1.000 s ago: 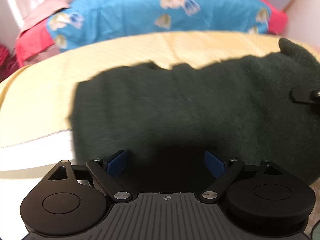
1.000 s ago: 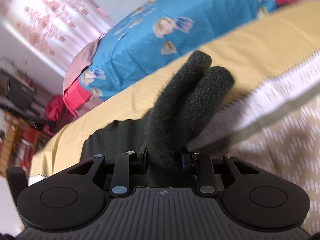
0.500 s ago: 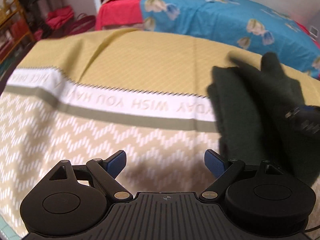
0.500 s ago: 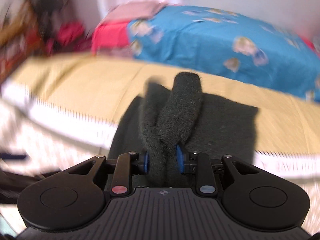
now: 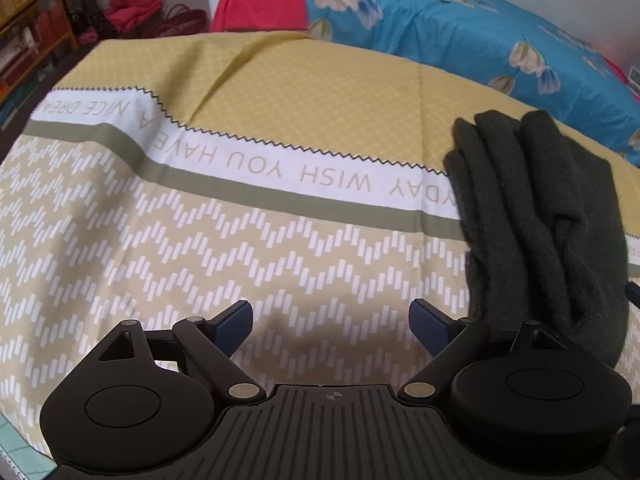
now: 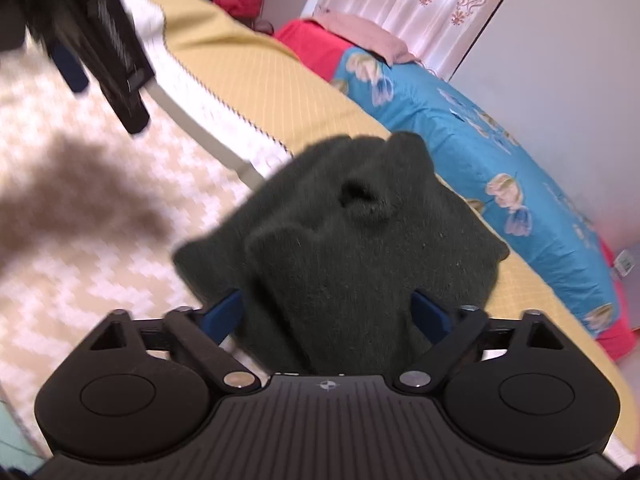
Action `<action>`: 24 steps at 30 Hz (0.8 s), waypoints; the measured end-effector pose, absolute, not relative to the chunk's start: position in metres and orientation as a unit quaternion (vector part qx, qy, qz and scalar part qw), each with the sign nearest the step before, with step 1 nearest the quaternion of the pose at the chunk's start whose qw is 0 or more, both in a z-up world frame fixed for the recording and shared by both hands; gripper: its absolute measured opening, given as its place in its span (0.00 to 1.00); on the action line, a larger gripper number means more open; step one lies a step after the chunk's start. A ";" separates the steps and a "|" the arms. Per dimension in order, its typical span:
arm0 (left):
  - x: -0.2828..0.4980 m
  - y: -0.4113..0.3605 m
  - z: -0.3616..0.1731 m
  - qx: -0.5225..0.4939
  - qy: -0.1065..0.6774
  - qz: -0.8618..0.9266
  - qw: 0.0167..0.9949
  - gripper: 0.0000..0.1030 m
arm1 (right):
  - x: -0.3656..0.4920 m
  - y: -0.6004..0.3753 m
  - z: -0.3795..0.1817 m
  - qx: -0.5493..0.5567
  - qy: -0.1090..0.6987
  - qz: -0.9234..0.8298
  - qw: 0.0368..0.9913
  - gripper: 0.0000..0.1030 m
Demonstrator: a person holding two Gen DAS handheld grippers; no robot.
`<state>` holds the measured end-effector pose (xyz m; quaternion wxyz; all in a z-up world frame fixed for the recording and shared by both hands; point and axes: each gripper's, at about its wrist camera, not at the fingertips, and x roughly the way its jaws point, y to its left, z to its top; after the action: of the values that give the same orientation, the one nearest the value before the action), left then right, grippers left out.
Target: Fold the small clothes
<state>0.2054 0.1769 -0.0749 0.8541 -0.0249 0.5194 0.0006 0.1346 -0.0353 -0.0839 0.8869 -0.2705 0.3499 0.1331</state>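
A dark green fuzzy garment (image 5: 540, 216) lies folded in a thick bundle on the patterned yellow cloth (image 5: 240, 240), at the right of the left wrist view. My left gripper (image 5: 331, 326) is open and empty, over bare cloth to the left of the garment. In the right wrist view the same garment (image 6: 344, 240) fills the middle, bunched up between the spread blue pads of my right gripper (image 6: 326, 314). The right jaws stand wide apart and do not pinch the garment. The left gripper (image 6: 108, 64) shows blurred at the upper left of that view.
A bed with a blue flowered cover (image 5: 480, 40) and red sheet (image 5: 256, 8) stands behind the cloth-covered surface. Shelves and red bags (image 5: 132, 8) are at the far left. A curtain (image 6: 420, 4) and grey wall (image 6: 560, 60) lie beyond the bed.
My right gripper has opened and let go of the garment, which now sits as a bundle on the cloth. My left gripper has stayed open to the left of it.
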 end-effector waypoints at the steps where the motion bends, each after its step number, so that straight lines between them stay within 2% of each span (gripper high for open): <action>1: 0.205 0.175 -0.074 -0.021 0.518 -0.002 0.855 1.00 | 0.142 -0.032 -0.087 -0.277 0.347 0.129 0.887 0.81; 3: 0.206 0.171 -0.071 -0.015 0.517 -0.006 0.856 1.00 | 0.158 -0.028 -0.090 -0.279 0.346 0.126 0.887 0.75; 4: 0.206 0.169 -0.070 -0.013 0.517 -0.008 0.856 1.00 | 0.166 -0.026 -0.090 -0.281 0.352 0.126 0.884 0.55; 5: 0.207 0.168 -0.068 -0.010 0.515 -0.010 0.857 1.00 | 0.174 -0.024 -0.089 -0.281 0.357 0.130 0.881 0.27; 7: 0.207 0.167 -0.062 -0.002 0.510 -0.012 0.860 1.00 | 0.185 -0.018 -0.084 -0.283 0.353 0.133 0.882 0.21; 11: 0.213 0.168 -0.050 0.002 0.498 -0.012 0.867 1.00 | 0.155 0.006 -0.066 -0.310 0.302 0.170 0.886 0.20; 16: 0.233 0.150 -0.040 0.009 0.489 -0.030 0.872 1.00 | 0.141 0.028 -0.106 -0.365 0.311 0.199 0.855 0.22; 24: 0.278 0.069 -0.043 0.032 0.485 -0.099 0.868 1.00 | 0.135 0.030 -0.114 -0.381 0.296 0.196 0.854 0.30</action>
<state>0.2780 0.0685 -0.0434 0.8682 0.0315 0.4852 -0.0990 0.1351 0.0301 -0.1139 0.8537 -0.3809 0.2961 0.1961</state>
